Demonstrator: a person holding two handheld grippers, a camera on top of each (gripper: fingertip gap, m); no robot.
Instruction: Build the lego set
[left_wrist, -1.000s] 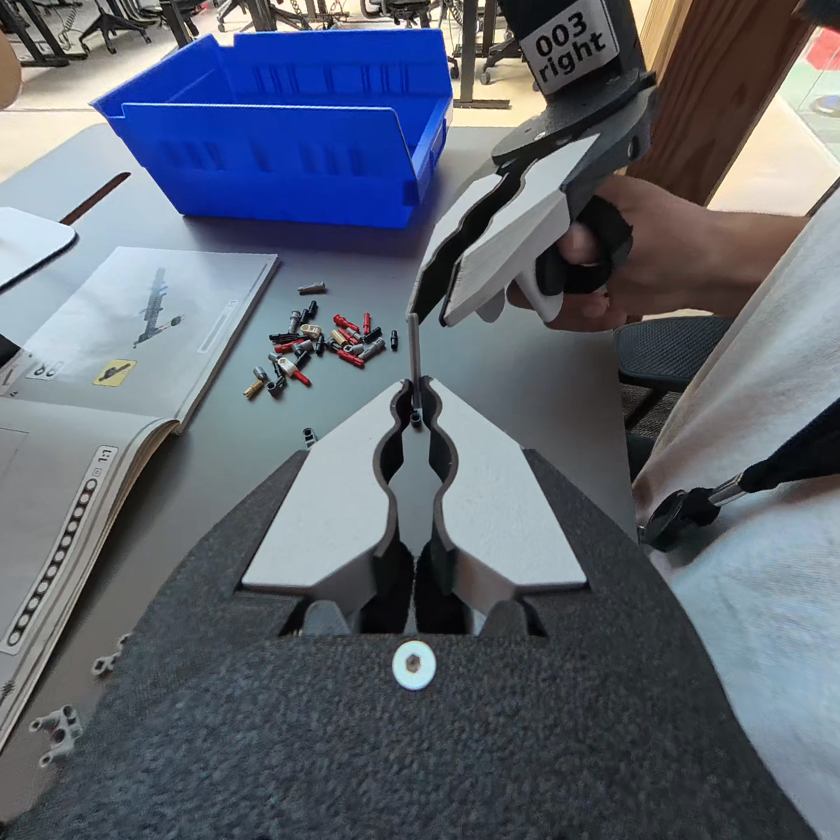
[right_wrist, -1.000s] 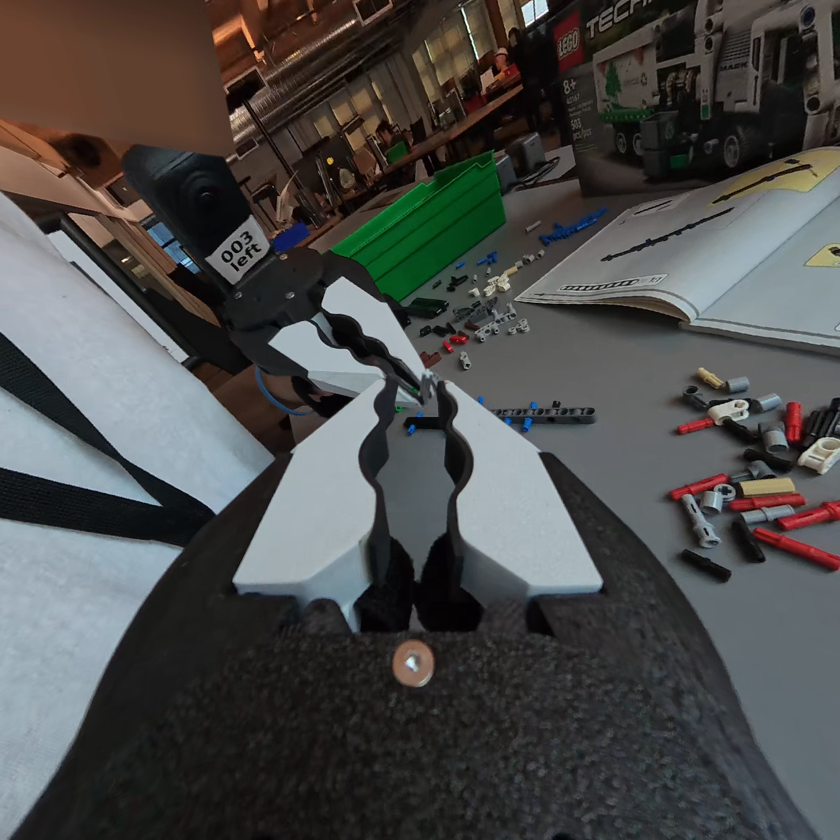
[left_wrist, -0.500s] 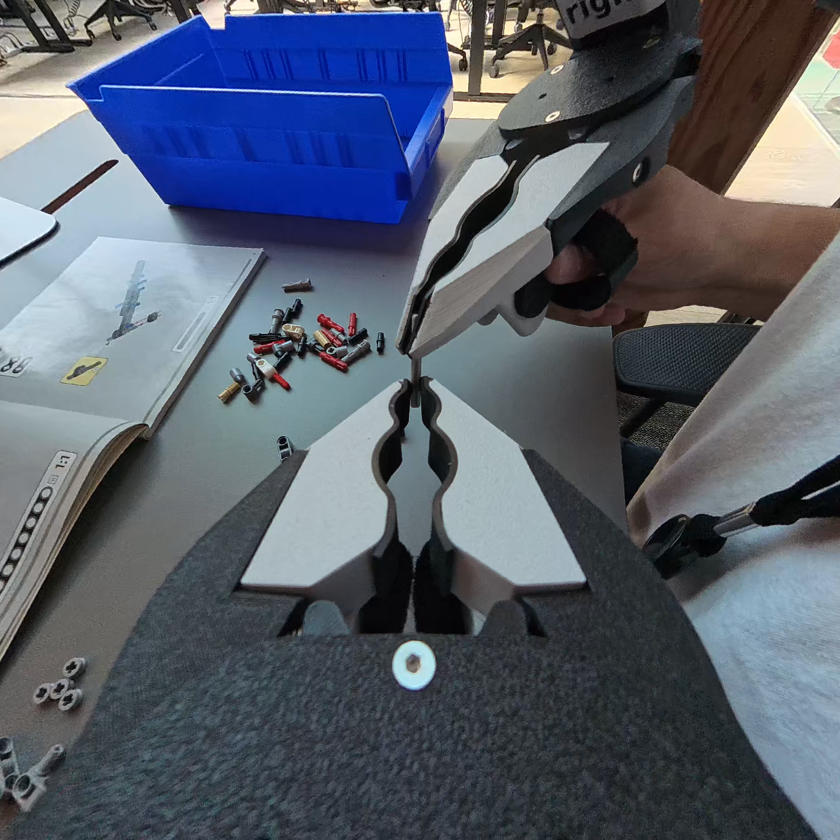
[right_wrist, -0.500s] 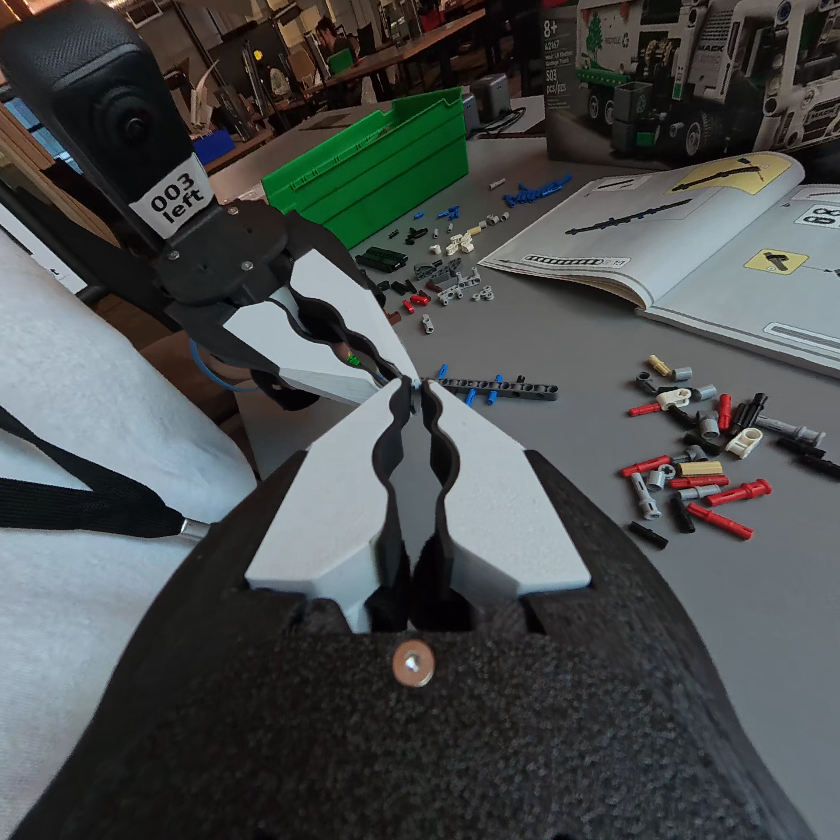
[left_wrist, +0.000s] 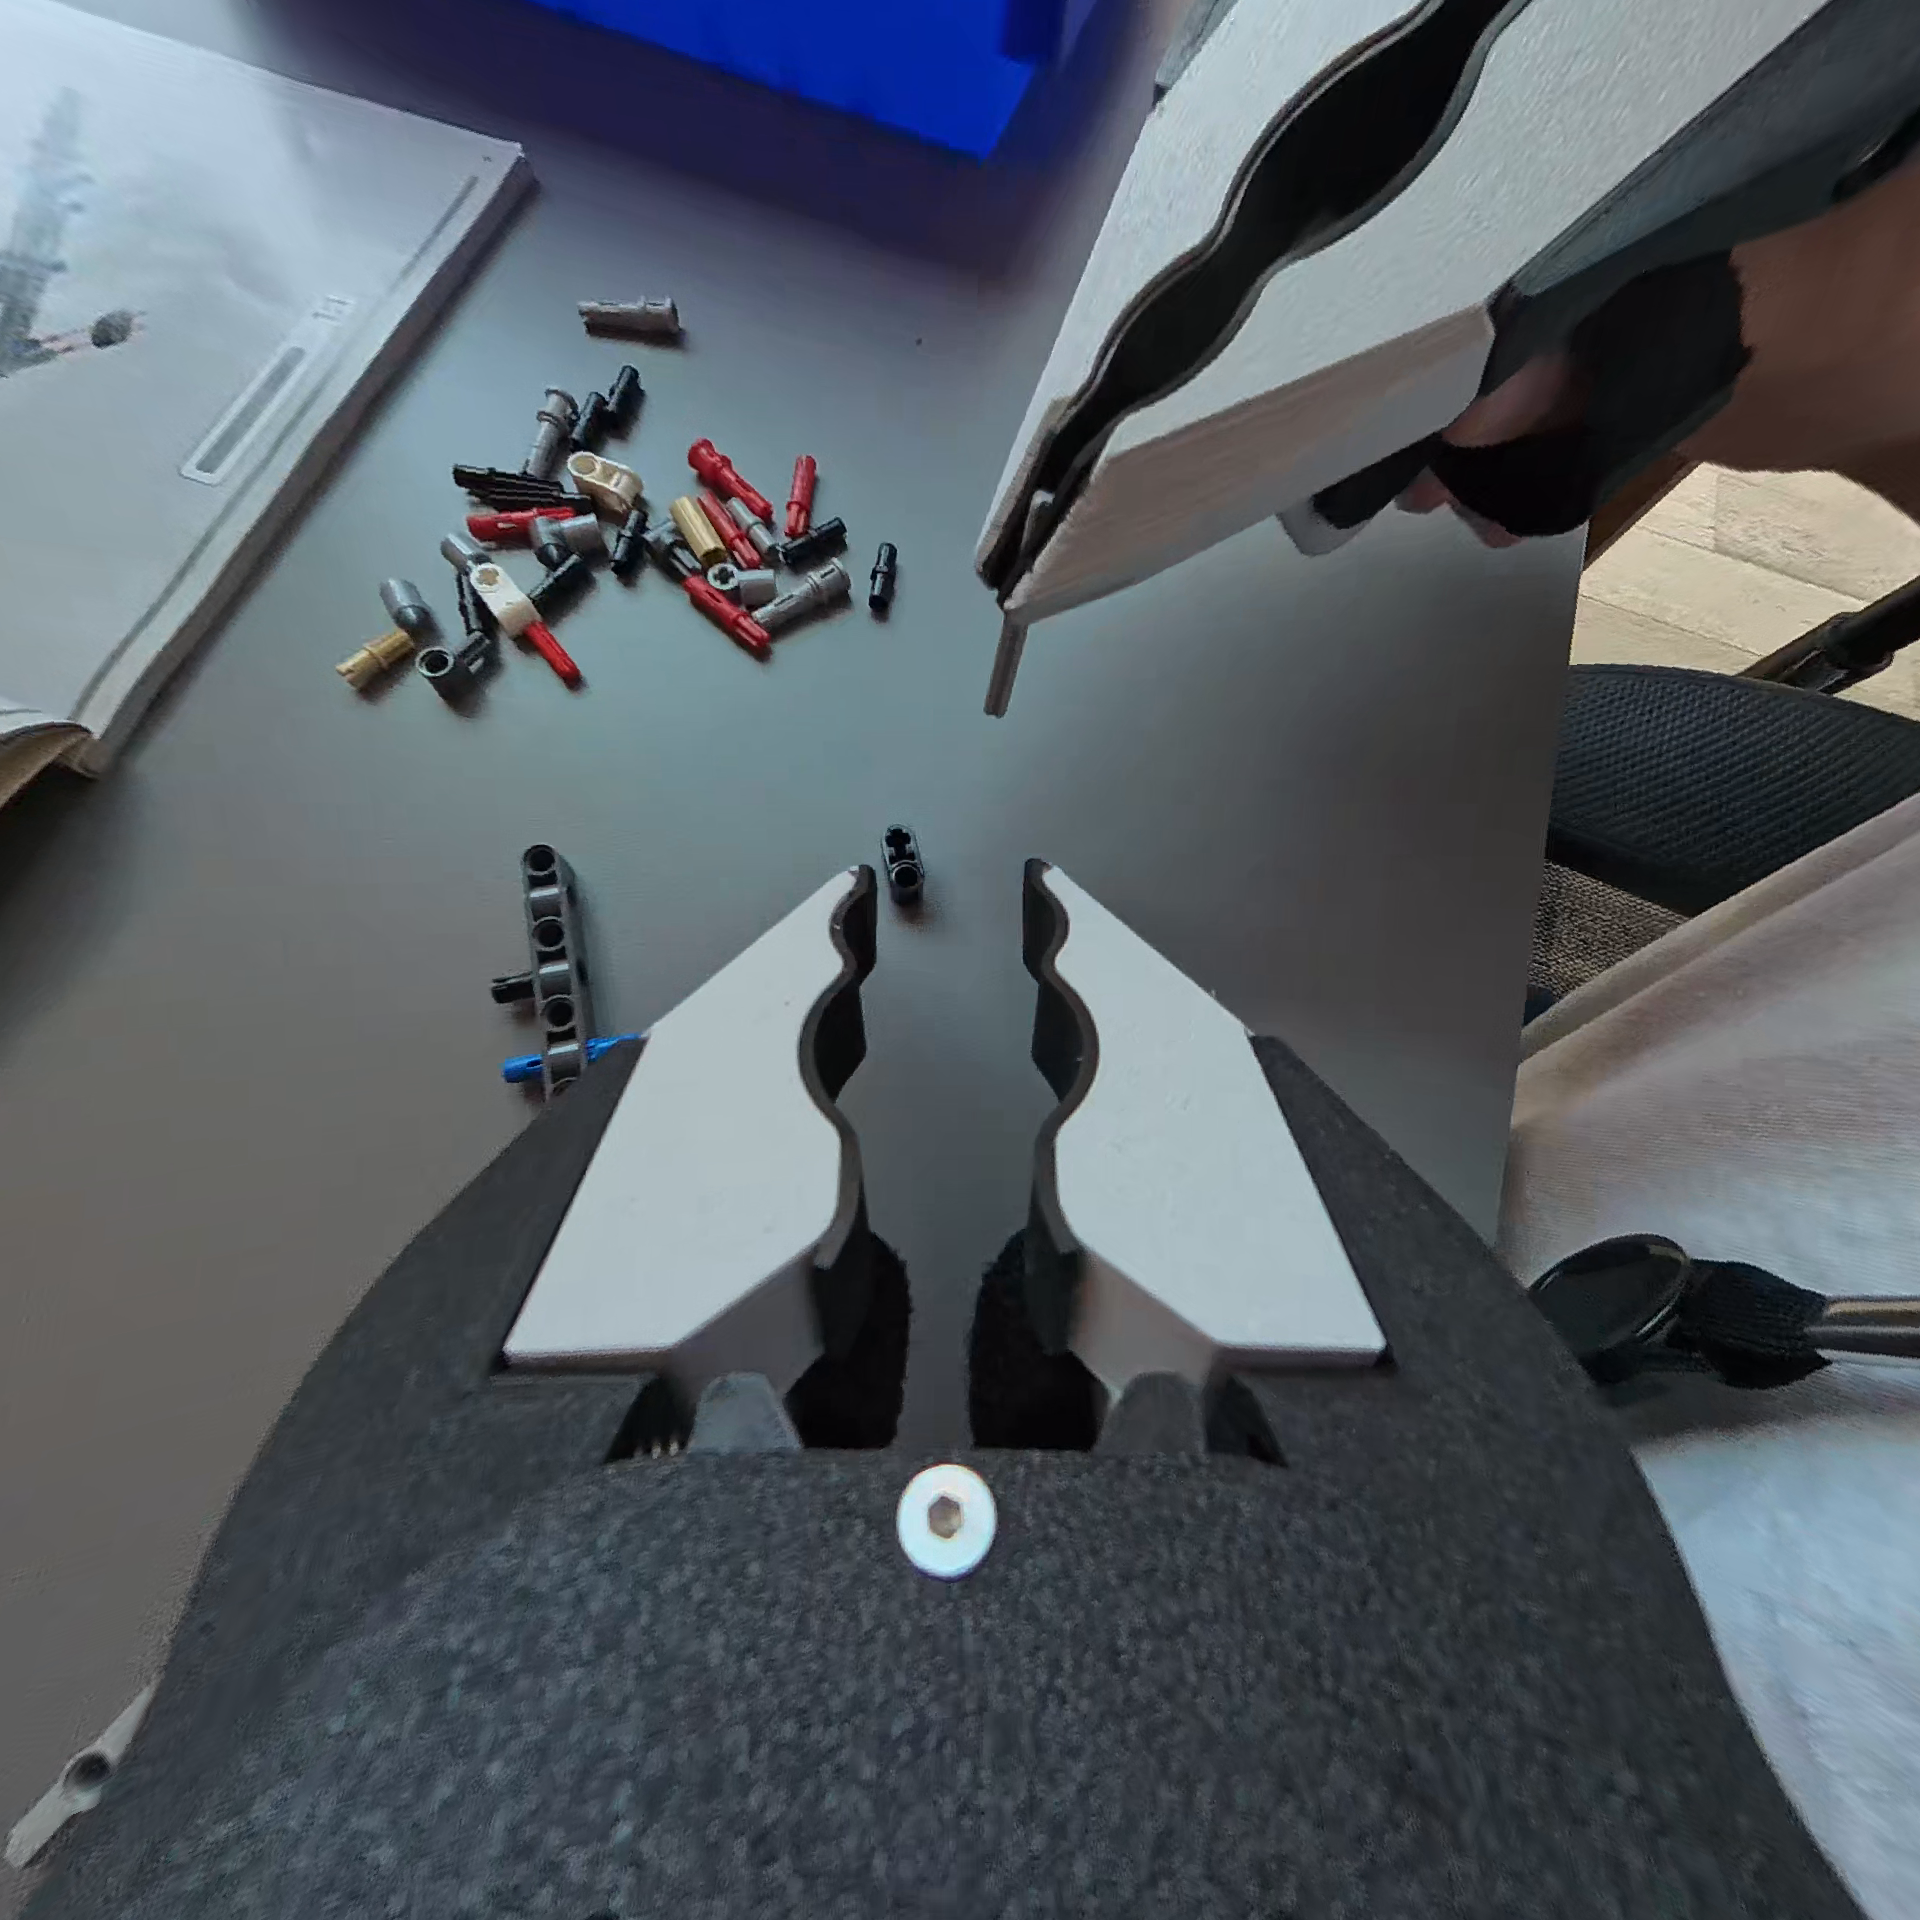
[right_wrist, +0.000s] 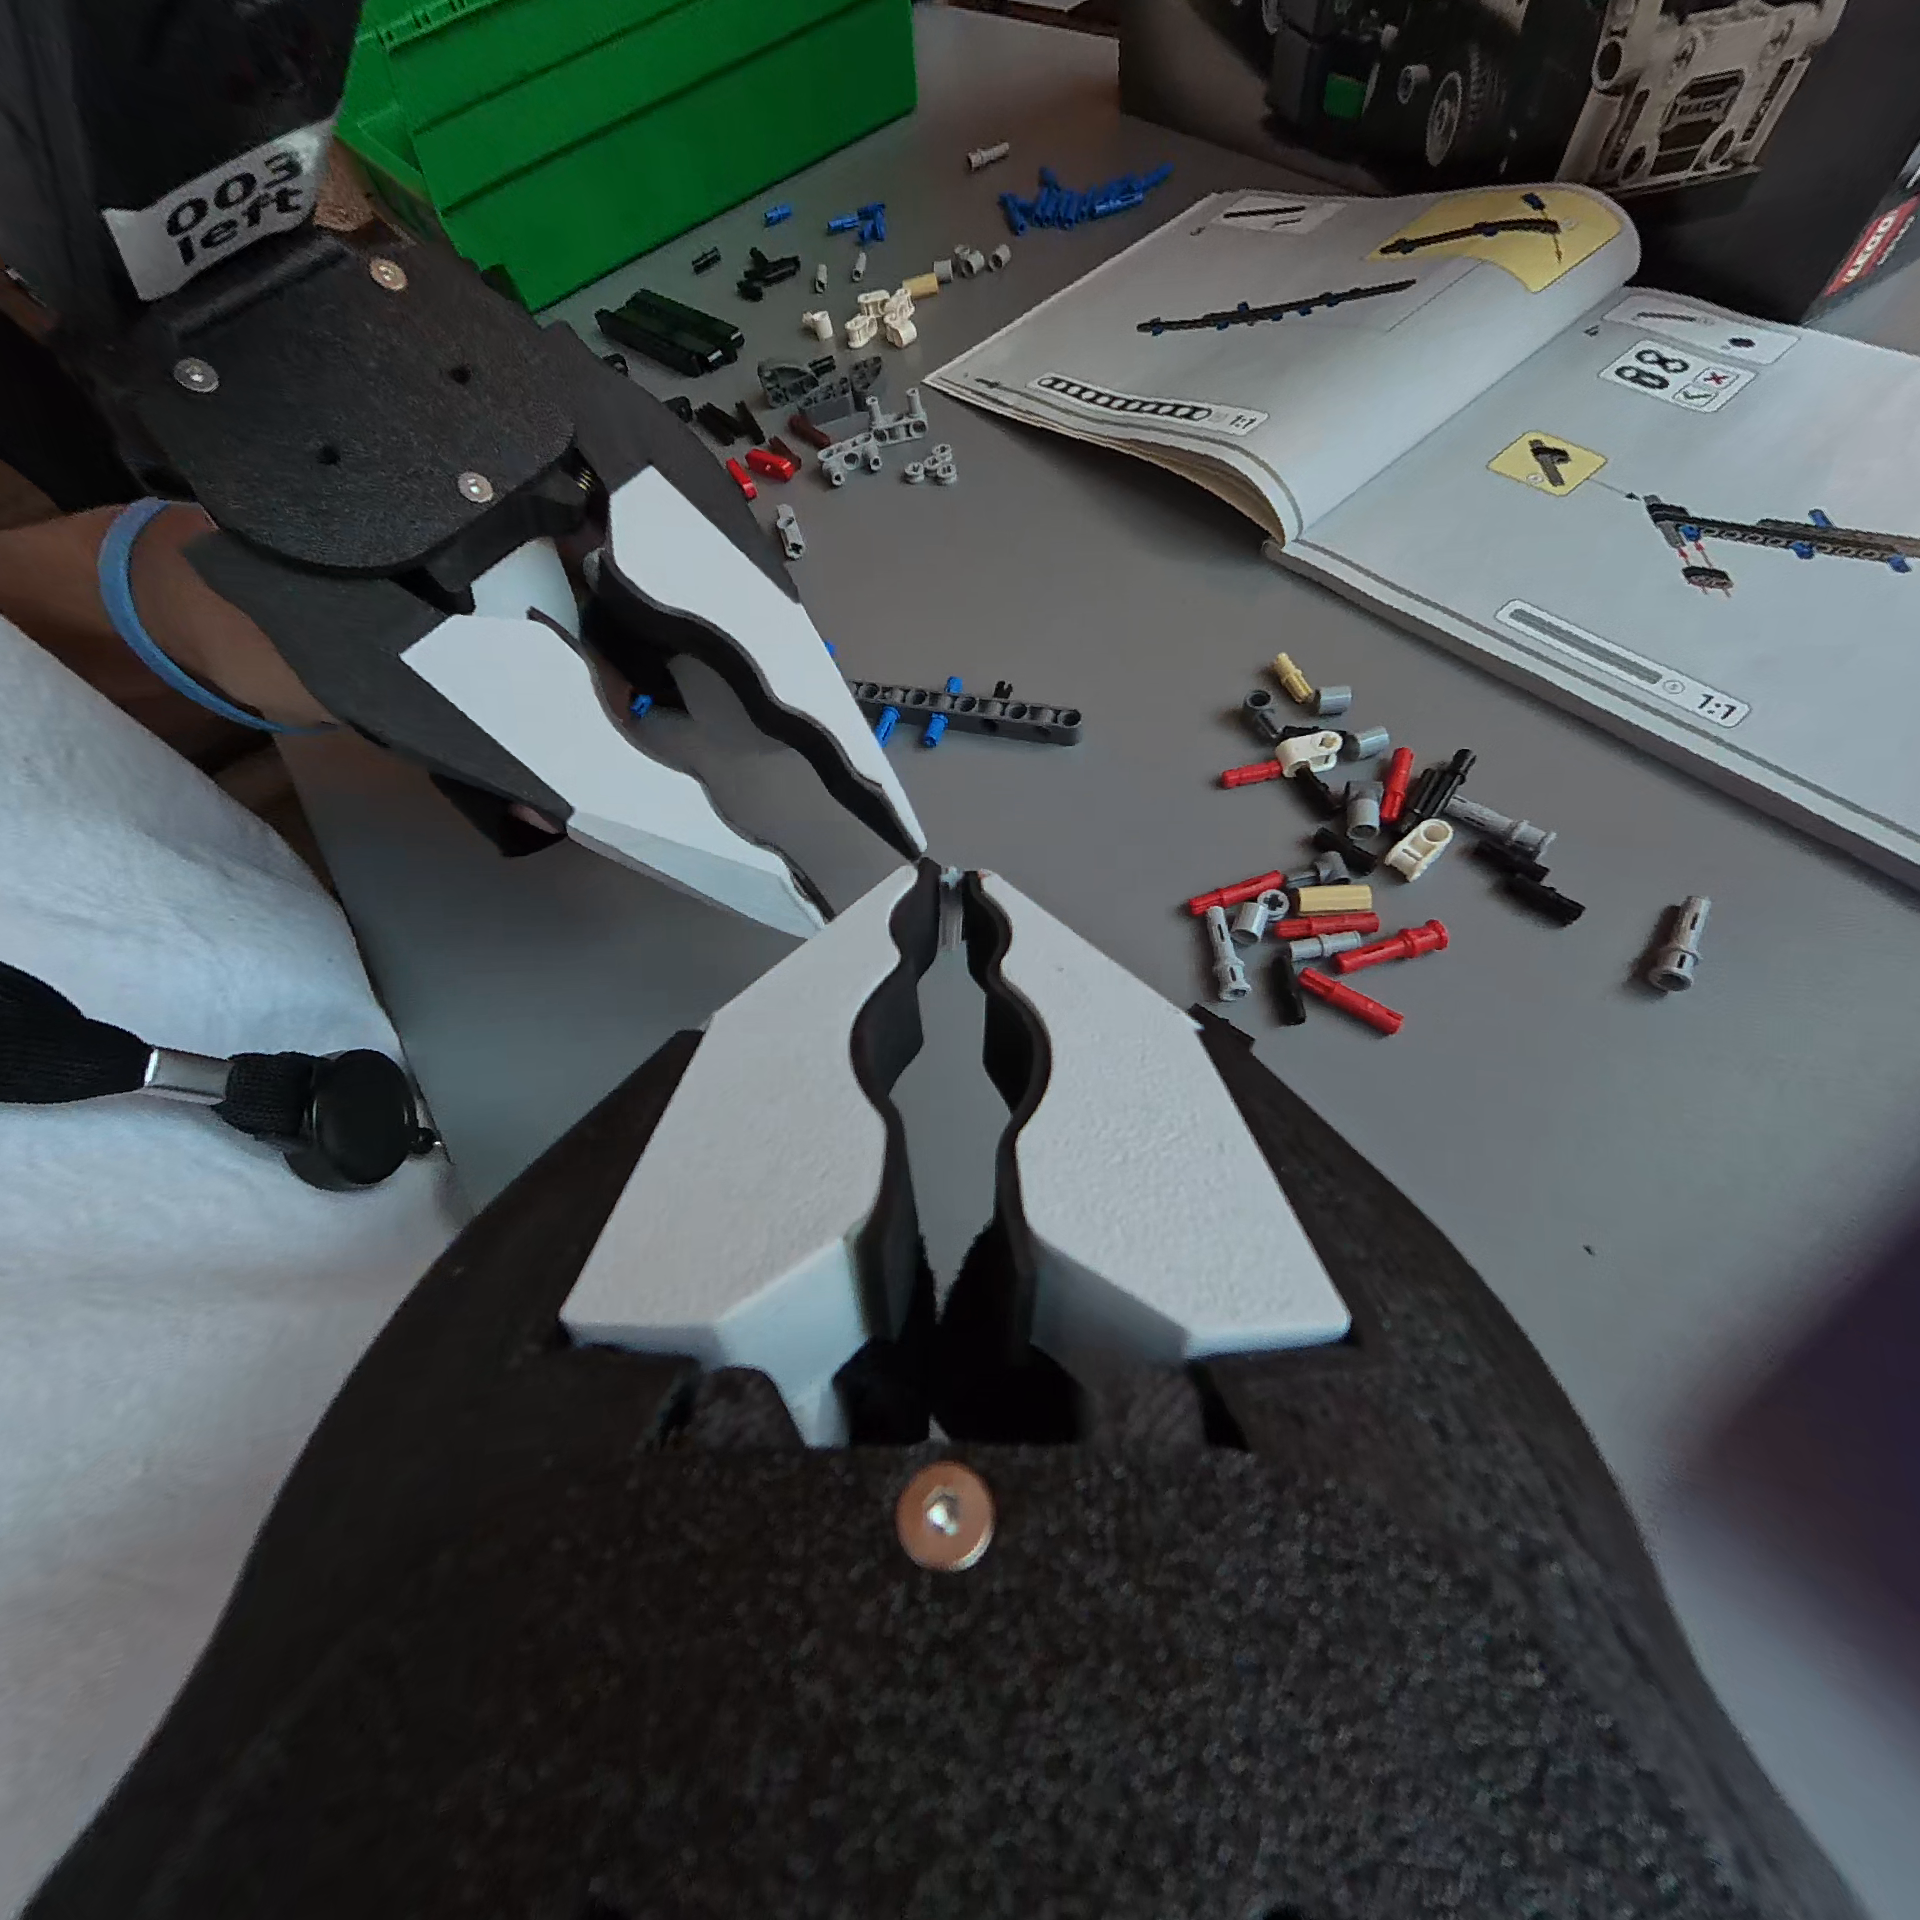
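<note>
Left wrist view: your left gripper (left_wrist: 948, 883) stands with its jaws spread wide and empty, low over the dark table (left_wrist: 1299, 831). The small black connector (left_wrist: 901, 860) lies on the table just ahead of the fingertips, nearer the left one and touching neither.

Your right gripper (left_wrist: 1006, 582) is clamped narrow on a thin grey axle (left_wrist: 1002, 665), which protrudes downward from its tips, above and beyond the connector. In the right wrist view the same axle (right_wrist: 950, 914) shows as a pale sliver pinched at the very tips.

Handling, as a judgement: the connector is light, rigid plastic with smooth sides, and is likely to skid or roll if you nudge it with one finger only. Take hold across its two long flanks and leave the end hole clear for the axle. The axle is stiff but slim, and may pivot in the grip if pressed off-line.

The loose pile of pins (left_wrist: 623, 530) and the grey beam (left_wrist: 549, 961) lie clear to the left; the instruction booklet (left_wrist: 208, 343) lies farther left.
</note>
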